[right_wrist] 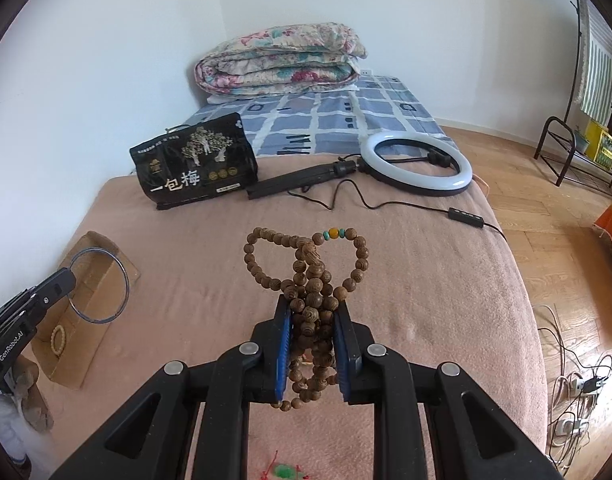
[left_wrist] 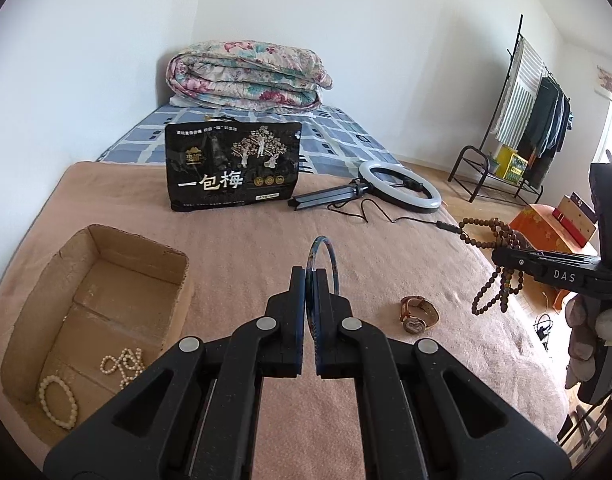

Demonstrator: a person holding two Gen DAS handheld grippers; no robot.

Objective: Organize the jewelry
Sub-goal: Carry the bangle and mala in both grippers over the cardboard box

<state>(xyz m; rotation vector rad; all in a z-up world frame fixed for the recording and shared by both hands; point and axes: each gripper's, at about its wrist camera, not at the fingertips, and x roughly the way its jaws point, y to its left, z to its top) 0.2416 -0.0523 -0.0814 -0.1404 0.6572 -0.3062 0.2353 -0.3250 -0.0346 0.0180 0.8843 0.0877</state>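
— What's nearest to you?

— The left tool [left_wrist: 311,280], pinched tight on a thin blue bangle [left_wrist: 321,268], which stands on edge between the pads, held up above the pink blanket [left_wrist: 234,248] on the bed. Off to the right, the right tool [right_wrist: 314,312] is clamped on a bunched string of wooden beads [right_wrist: 310,280]; loops spill out ahead of the pads and below them (two turquoise beads and an amber one sit on the top loop).

— And under them?

— A watch with a tan strap [left_wrist: 418,314] lies on the blanket, just right of the left tool. To the left sits an open cardboard box [left_wrist: 142,256], with a pale bead bracelet [left_wrist: 58,400] and a heap of pearls [left_wrist: 124,364] in its near end.

— Farther back?

— A black snack bag with gold trees [left_wrist: 232,164] stands upright in the middle of the bed. Beside it a ring light [left_wrist: 400,184] lies flat on its folded tripod, the cable trailing toward the bed's right edge. Behind that, a blue checked sheet [left_wrist: 330,136], then a folded floral quilt [left_wrist: 246,76] against the wall. A clothes rack [left_wrist: 538,120] stands across the wooden floor.
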